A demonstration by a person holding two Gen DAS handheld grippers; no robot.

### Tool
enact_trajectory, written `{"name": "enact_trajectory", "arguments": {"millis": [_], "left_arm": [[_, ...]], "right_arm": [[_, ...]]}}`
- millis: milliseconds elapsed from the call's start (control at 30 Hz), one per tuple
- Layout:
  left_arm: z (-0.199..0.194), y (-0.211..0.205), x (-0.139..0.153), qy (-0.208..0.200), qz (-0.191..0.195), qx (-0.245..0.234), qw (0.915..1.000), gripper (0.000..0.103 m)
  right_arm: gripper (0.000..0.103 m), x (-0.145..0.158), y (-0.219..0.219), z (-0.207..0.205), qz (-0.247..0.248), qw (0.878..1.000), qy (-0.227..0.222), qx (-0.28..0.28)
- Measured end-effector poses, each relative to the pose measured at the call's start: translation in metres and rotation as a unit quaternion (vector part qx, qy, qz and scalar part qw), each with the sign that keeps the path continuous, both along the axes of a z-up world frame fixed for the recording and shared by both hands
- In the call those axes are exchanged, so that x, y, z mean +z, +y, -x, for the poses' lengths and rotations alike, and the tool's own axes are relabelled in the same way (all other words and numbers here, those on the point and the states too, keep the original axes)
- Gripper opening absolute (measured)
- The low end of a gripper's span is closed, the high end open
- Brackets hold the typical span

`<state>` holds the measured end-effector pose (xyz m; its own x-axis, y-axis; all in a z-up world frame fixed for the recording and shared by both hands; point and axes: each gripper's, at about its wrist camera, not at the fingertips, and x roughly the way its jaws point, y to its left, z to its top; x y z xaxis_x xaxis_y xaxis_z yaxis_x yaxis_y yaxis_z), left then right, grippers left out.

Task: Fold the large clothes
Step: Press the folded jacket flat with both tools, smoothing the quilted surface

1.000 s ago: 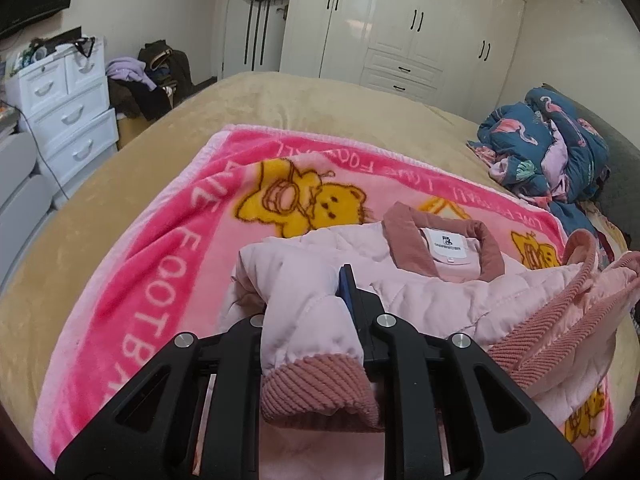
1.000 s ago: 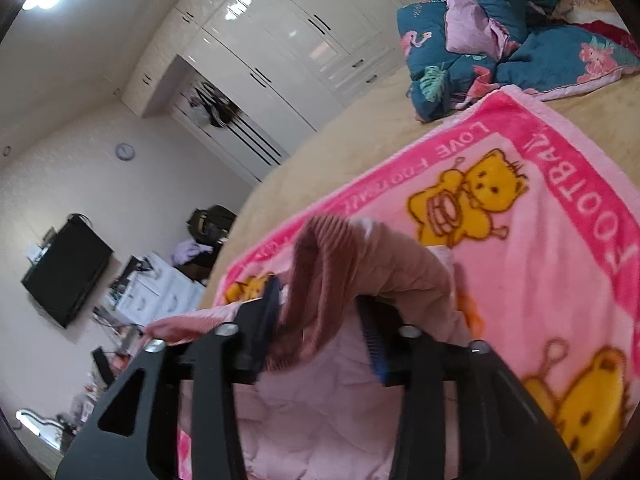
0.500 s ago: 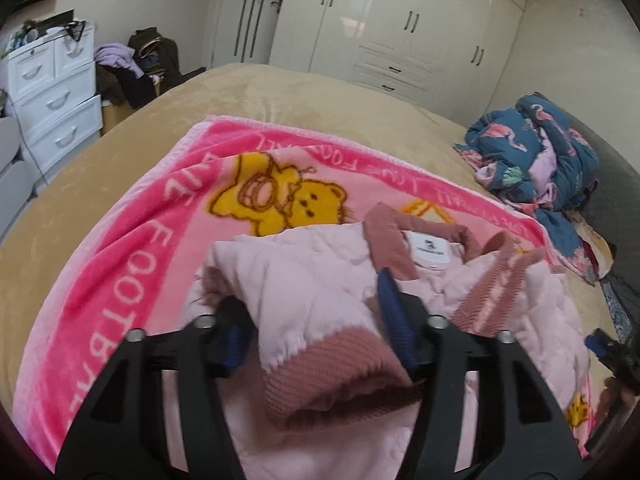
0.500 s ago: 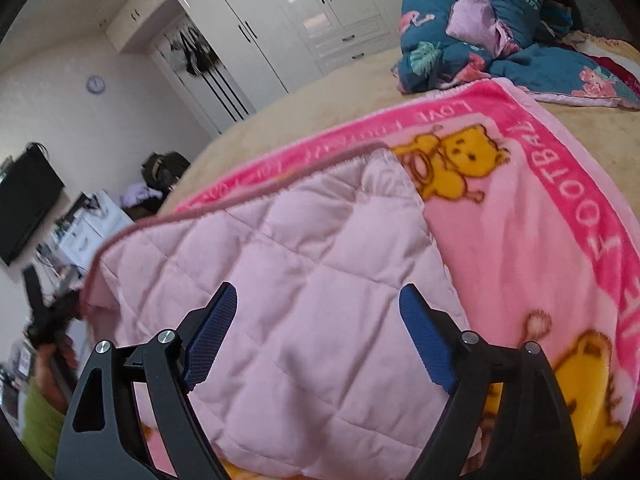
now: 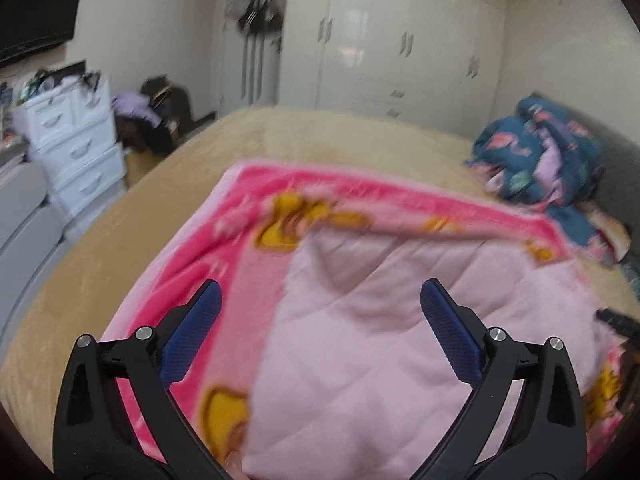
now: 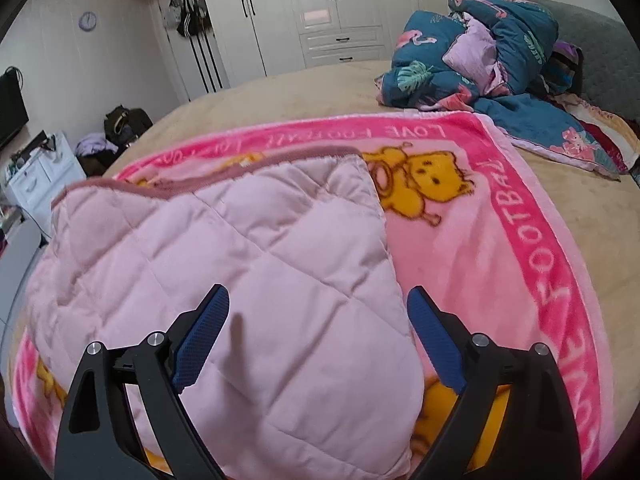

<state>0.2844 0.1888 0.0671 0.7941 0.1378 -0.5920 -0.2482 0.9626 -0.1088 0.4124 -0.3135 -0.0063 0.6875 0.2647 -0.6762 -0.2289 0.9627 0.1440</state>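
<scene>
The bed [image 6: 280,92] has a blanket [image 6: 500,248] and a pink coat [image 6: 248,264] on top. My left claw [image 5: 320,320] and right claw [image 6: 318,326] are opening, holding nothing.

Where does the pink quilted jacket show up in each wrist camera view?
Left wrist: pink quilted jacket fills the centre and lower right, on the pink bear blanket.
Right wrist: jacket fills the centre and left.
Shared landmark: the blue flamingo bedding.

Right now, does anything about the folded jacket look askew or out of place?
Nothing stands out. The pink quilted jacket lies folded flat on the pink bear blanket, and both grippers' jaws are opening, clear of it.
</scene>
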Motion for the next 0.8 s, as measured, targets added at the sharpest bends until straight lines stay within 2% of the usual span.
{"name": "enact_trajectory", "arguments": {"millis": [67, 167, 267, 300, 367, 400, 433, 467, 533, 633, 800], "left_arm": [[-0.001, 0.01, -0.027, 0.035, 0.021, 0.004, 0.9992, 0.093], [-0.003, 0.014, -0.055, 0.061, 0.039, -0.004, 0.9974, 0.093], [-0.008, 0.01, -0.078, 0.082, 0.051, -0.017, 0.9951, 0.09], [-0.01, 0.008, -0.082, 0.085, 0.05, -0.017, 0.995, 0.085], [-0.011, 0.0, -0.087, 0.081, 0.047, -0.026, 0.9952, 0.048], [-0.012, -0.004, -0.088, 0.08, 0.034, -0.022, 0.996, 0.044], [-0.013, -0.01, -0.088, 0.08, 0.016, -0.02, 0.9964, 0.029], [-0.013, -0.013, -0.088, 0.078, 0.01, -0.019, 0.9967, 0.019], [-0.015, -0.018, -0.081, 0.067, -0.002, -0.011, 0.9977, 0.013], [-0.019, -0.014, -0.065, 0.048, -0.001, 0.002, 0.9988, 0.011], [-0.041, -0.002, -0.03, 0.019, 0.008, 0.019, 0.9996, 0.011]], "right_arm": [[0.09, -0.006, -0.003, 0.0, -0.005, 1.0, 0.006, 0.001], [0.089, -0.012, -0.006, 0.003, -0.009, 1.0, 0.0, 0.002], [0.08, -0.017, -0.007, 0.006, -0.004, 1.0, -0.004, 0.003], [0.075, -0.017, -0.006, 0.006, -0.001, 1.0, -0.003, 0.004], [0.061, -0.02, -0.004, 0.006, 0.007, 1.0, -0.004, 0.005], [0.049, -0.022, -0.005, 0.006, 0.009, 1.0, -0.003, 0.005], [0.038, -0.022, -0.004, 0.005, 0.007, 1.0, -0.002, 0.007], [0.032, -0.023, -0.004, 0.005, 0.004, 1.0, -0.003, 0.012], [0.018, -0.022, 0.0, 0.006, 0.011, 1.0, -0.012, 0.021], [0.014, -0.007, 0.006, 0.006, 0.023, 0.999, -0.041, 0.017], [0.013, 0.037, 0.008, -0.025, -0.002, 0.997, -0.076, 0.001]]}}
